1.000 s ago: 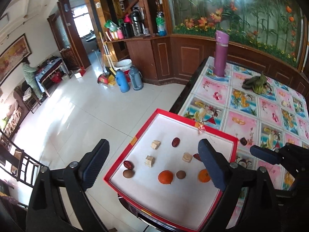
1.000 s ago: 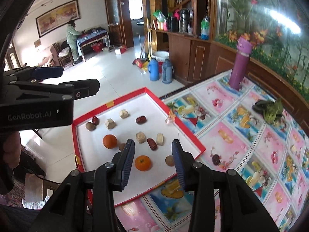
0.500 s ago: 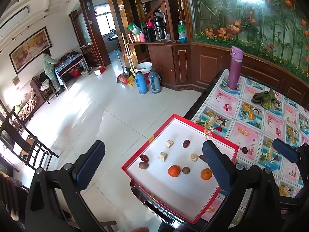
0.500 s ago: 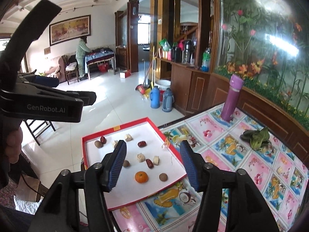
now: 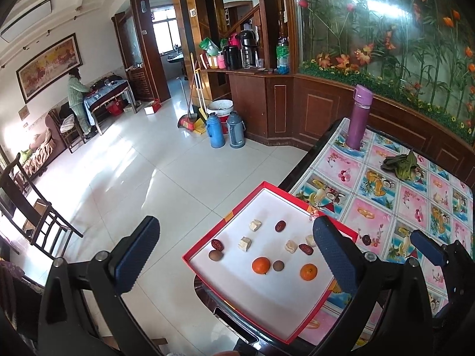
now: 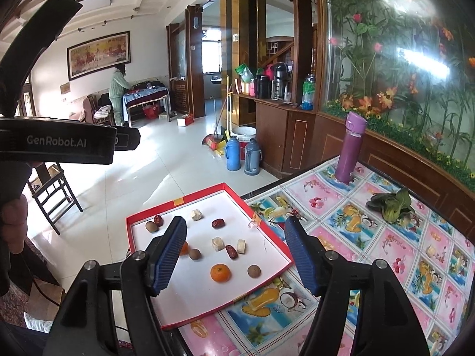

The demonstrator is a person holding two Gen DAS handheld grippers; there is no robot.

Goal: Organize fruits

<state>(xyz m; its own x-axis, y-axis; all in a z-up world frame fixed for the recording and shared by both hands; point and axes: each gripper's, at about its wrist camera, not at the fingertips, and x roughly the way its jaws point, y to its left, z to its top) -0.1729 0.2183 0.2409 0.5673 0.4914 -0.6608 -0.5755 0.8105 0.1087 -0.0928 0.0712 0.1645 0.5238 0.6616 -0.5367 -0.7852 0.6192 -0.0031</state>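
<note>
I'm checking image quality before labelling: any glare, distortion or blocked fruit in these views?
Left wrist view: fisheye bends the room's edges; glare streaks the glass mural; tray sharp. Right wrist view: stronger glare on the mural; the right gripper finger half hides one orange.

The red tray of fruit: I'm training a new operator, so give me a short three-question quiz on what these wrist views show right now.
1. True or false: the left gripper is clamped on an orange.
2. How many oranges lie in the red tray?
3. Where does the purple bottle stand? A) inside the tray B) upright on the patterned tablecloth C) on the floor

Key:
1. False; both it and the right gripper are open and hold nothing.
2. Two: one orange and a second orange.
3. B
</note>
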